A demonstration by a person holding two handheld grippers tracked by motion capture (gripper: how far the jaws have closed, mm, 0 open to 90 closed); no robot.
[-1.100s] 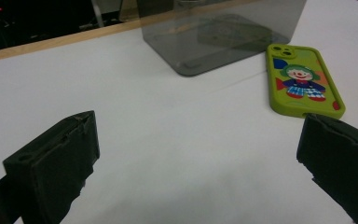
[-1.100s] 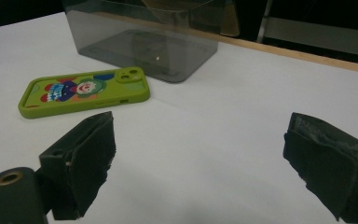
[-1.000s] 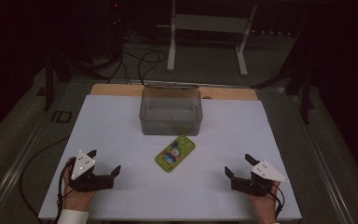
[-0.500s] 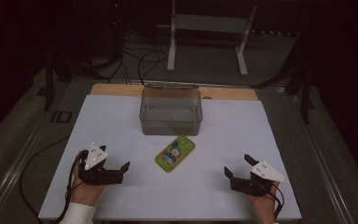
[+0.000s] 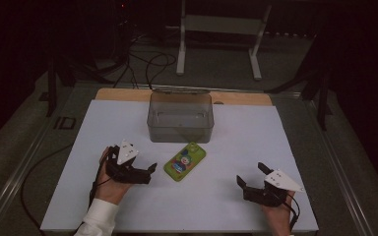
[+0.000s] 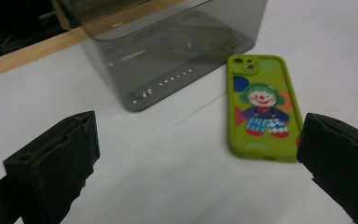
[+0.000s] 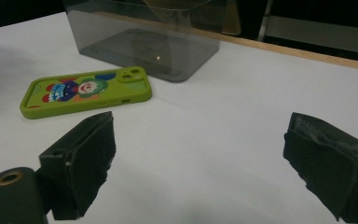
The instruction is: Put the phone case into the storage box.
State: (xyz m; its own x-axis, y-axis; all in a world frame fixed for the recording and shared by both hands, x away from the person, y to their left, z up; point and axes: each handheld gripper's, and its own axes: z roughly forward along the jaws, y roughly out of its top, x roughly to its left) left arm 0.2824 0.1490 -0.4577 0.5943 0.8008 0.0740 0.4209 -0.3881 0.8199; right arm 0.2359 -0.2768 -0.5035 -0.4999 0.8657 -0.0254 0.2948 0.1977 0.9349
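Note:
A green phone (image 5: 184, 161) with a cartoon clown on its case lies face down on the white table sheet (image 5: 128, 123), just in front of a smoky clear plastic box (image 5: 180, 117). My left gripper (image 5: 149, 173) stands open a little to the left of the phone, its jaws pointing at it. In the left gripper view the phone (image 6: 261, 107) lies ahead by the right jaw, the box (image 6: 168, 46) behind it, and the left gripper (image 6: 196, 163) holds nothing. My right gripper (image 5: 251, 174) rests open at the front right. It (image 7: 205, 163) looks toward the phone (image 7: 86, 91) and the box (image 7: 154, 37).
A wooden strip (image 5: 236, 97) runs along the sheet's far edge behind the box. A white metal stand (image 5: 216, 29) and loose cables (image 5: 147, 64) sit on the dark floor beyond the table. Bare white sheet lies between the two grippers.
My left gripper has moved right and a little forward, closing in on the phone. The right gripper, the phone and the box have stayed put.

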